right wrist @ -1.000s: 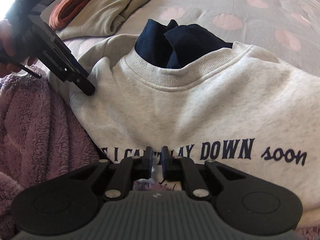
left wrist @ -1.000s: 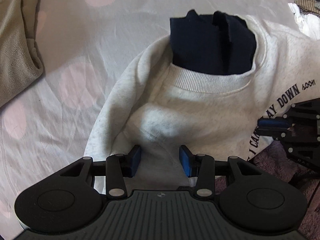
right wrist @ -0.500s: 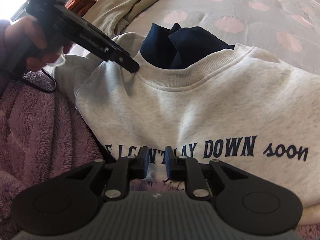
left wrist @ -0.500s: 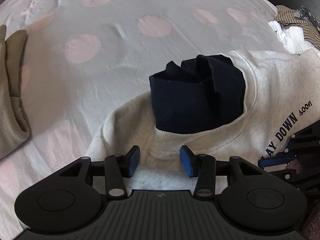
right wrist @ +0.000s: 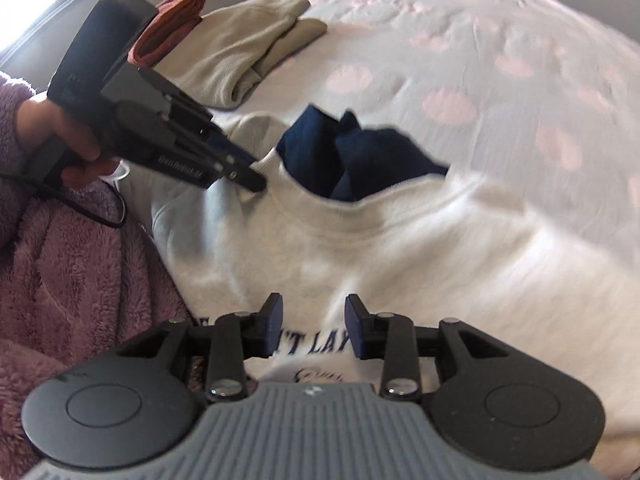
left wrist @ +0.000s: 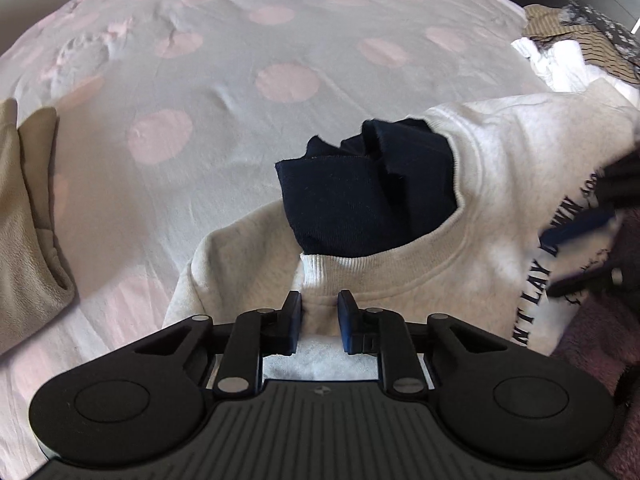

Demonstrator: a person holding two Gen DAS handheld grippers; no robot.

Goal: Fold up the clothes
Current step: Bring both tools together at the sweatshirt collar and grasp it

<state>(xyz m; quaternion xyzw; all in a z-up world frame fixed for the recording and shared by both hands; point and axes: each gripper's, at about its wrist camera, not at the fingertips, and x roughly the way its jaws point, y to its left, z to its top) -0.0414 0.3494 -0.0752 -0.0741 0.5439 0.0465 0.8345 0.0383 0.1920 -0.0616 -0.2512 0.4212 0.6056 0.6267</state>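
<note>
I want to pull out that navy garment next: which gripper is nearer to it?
Left. The left gripper, jaws closing, is at the sweatshirt collar just beside the navy garment; the right gripper, jaws opening, is down over the chest lettering.

Bed sheet [left wrist: 280, 40] white, pink dots; bright window [right wrist: 16, 36] behind.

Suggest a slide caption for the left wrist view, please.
Left gripper closing on a pale sweatshirt's collar, a dark navy garment poking from its neck, on a dotted bedsheet.
</note>
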